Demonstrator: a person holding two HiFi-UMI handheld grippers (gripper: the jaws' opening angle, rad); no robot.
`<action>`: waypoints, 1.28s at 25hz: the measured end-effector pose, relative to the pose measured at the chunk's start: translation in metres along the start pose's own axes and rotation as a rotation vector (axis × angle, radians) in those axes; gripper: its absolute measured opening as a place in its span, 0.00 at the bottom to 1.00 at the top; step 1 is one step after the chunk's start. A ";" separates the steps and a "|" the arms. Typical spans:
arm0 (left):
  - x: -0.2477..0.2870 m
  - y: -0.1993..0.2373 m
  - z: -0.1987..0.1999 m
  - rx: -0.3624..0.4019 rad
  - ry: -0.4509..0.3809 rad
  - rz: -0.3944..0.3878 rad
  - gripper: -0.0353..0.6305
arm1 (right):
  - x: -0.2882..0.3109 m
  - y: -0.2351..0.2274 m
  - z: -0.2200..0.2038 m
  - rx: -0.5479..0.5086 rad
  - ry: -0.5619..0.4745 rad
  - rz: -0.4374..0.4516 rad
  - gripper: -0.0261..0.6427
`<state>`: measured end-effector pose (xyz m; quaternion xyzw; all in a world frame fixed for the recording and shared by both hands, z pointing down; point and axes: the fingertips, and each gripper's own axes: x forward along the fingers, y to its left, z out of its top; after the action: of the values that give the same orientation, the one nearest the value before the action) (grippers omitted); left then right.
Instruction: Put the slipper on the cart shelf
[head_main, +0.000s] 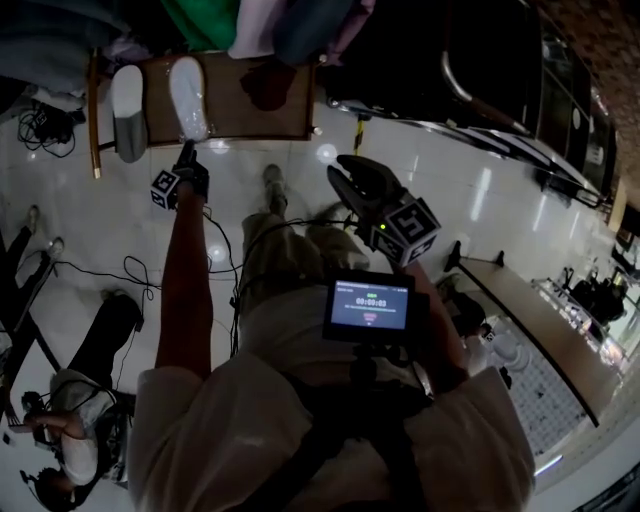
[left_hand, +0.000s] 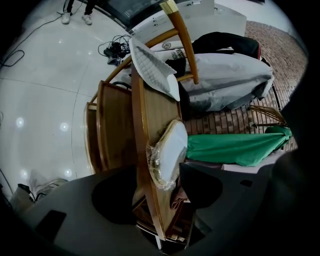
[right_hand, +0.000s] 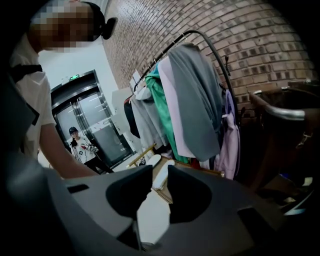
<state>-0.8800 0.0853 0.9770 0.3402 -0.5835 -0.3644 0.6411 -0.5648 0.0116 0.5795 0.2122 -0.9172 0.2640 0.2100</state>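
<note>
Left gripper view: plastic-wrapped white slipper (left_hand: 170, 150) on shelf (left_hand: 150, 107); left claw (left_hand: 157, 166), right claw (right_hand: 160, 170) both spread, empty.

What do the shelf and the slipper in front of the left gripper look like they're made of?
Shelf: wood, probably varnished, going by its brown grain and slight sheen.
Slipper: white and soft-looking, likely fabric or foam, with a tan edge along the sole. It sits in clear, crinkled plastic wrap that glints.
</note>
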 end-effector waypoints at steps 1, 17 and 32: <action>0.003 0.001 0.000 -0.006 0.000 -0.004 0.46 | -0.001 -0.001 -0.005 0.000 0.012 -0.002 0.19; 0.009 -0.002 -0.007 -0.018 0.020 -0.050 0.15 | -0.024 0.010 -0.019 0.003 0.037 -0.034 0.19; -0.080 -0.094 -0.036 0.029 0.030 -0.187 0.12 | -0.032 0.016 -0.016 0.052 -0.081 -0.008 0.19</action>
<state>-0.8555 0.1076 0.8524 0.4080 -0.5449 -0.4091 0.6076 -0.5418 0.0420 0.5693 0.2317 -0.9169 0.2783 0.1681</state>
